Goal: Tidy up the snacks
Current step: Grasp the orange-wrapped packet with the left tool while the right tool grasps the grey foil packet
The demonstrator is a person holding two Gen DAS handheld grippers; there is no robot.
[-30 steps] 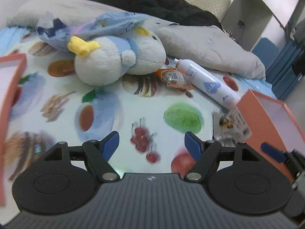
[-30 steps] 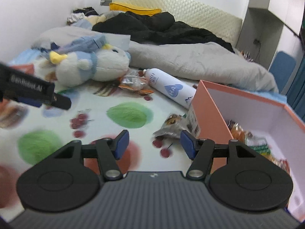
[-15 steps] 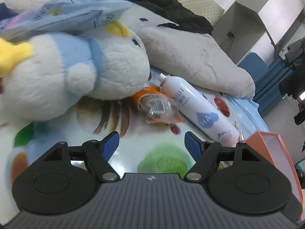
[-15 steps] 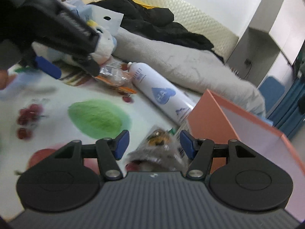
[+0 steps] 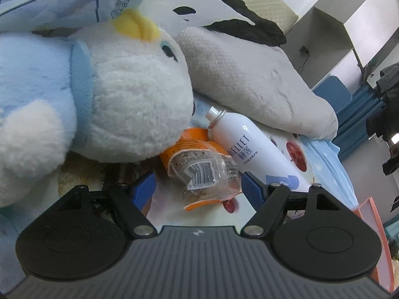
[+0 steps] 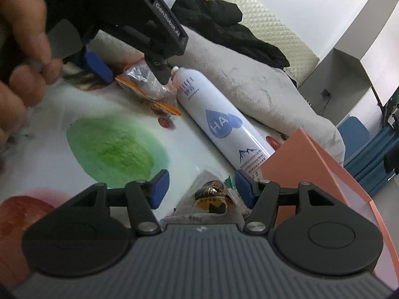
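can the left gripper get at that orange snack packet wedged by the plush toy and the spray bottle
Probably yes. The left gripper is open with the orange snack packet between its fingers; the plush toy overlaps only the packet's far end, and the spray bottle lies alongside.

The plush toy (image 5: 112, 104) is white with pale blue body parts and collar, a yellow tuft and a dark eye. The snack packet (image 5: 202, 172) beside it is orange with a clear window and a black-and-white barcode. The spray bottle (image 6: 219, 122) is white with a blue drop mark and dark blue lettering. The bedsheet (image 6: 112, 147) is white, printed with a green blotch, red cherries and a red apple. The box (image 6: 306, 164) is salmon pink. Both grippers are black with blue pads (image 6: 159, 186)
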